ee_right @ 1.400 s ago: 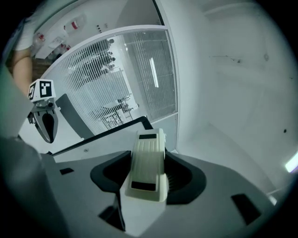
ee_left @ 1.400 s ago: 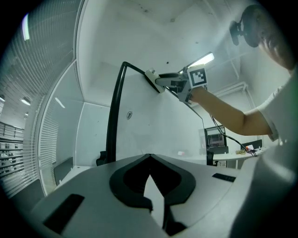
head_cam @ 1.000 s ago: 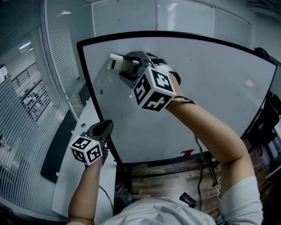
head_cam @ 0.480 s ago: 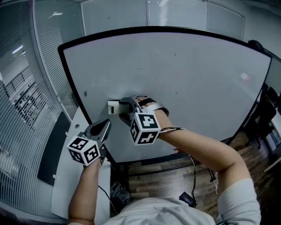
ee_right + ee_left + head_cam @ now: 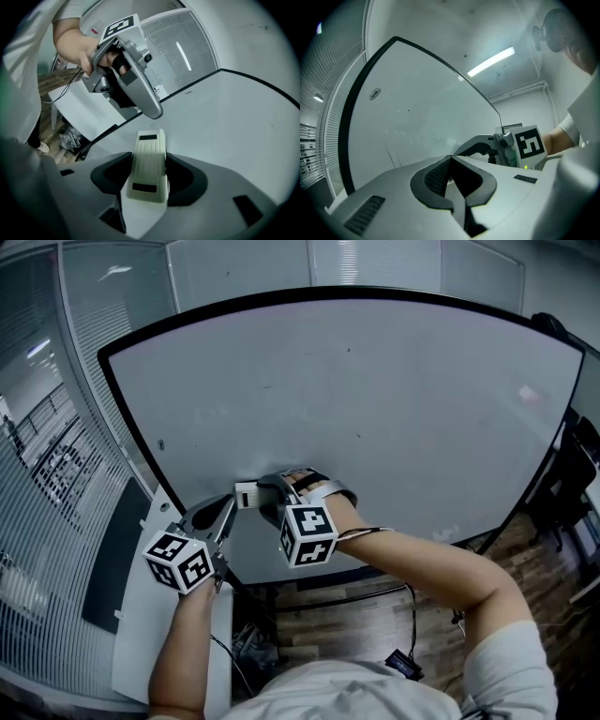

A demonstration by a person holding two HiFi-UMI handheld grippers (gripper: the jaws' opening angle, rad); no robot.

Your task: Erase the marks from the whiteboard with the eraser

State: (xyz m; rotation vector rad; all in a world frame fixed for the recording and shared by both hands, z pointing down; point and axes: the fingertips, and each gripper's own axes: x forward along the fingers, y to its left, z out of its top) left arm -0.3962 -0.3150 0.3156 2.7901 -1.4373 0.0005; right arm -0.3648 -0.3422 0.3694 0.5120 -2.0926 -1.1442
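The right gripper (image 5: 261, 493) squeezes the eraser (image 5: 245, 494) and holds it against the whiteboard (image 5: 394, 399), near the board's bottom left corner. The left gripper (image 5: 225, 510) is just beside it, jaws pressed together with nothing between them.

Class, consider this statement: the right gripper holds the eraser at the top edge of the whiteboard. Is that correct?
Not quite. The right gripper does hold the eraser, but low on the whiteboard, near its bottom left corner, not at the top edge. The head view shows this.
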